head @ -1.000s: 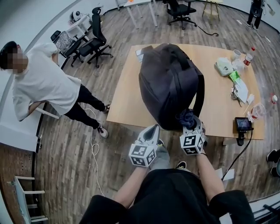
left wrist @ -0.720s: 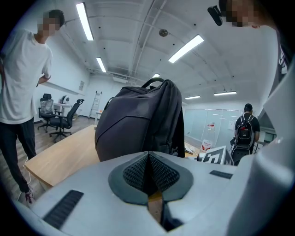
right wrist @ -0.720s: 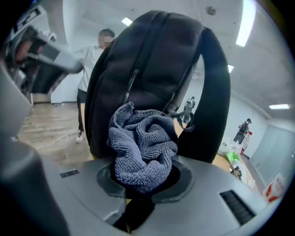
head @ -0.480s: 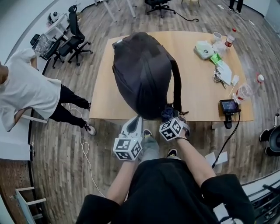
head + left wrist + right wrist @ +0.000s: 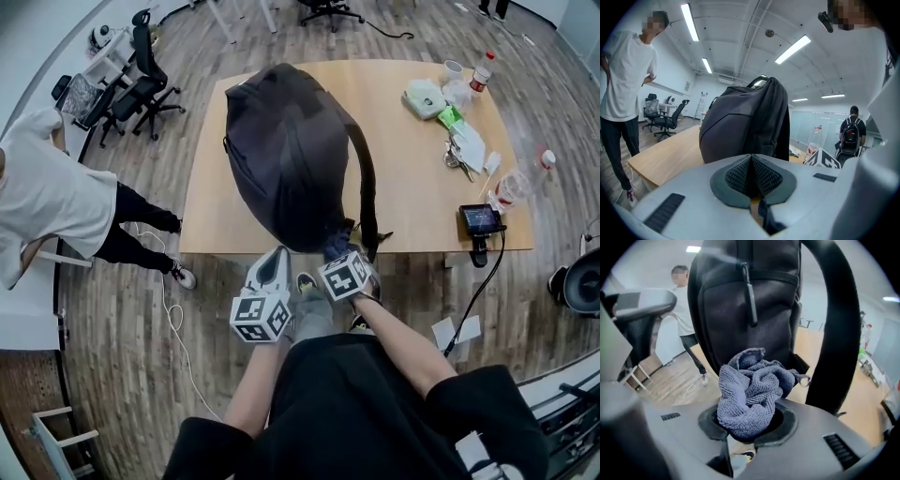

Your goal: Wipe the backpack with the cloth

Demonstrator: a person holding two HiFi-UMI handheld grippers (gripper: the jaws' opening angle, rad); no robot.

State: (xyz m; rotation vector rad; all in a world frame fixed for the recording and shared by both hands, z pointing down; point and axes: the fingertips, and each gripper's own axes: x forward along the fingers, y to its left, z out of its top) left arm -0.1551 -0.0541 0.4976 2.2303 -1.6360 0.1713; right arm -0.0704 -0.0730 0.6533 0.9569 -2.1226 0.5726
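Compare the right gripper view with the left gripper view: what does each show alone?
Right only: the cloth bunched in the right gripper, a zipper pull. Left only: the left gripper shut and empty, a far person wearing a backpack. Both: the backpack, the table, a person in a white shirt.

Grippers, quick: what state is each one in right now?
Left gripper: shut, nothing between its jaws.
Right gripper: shut on the cloth.
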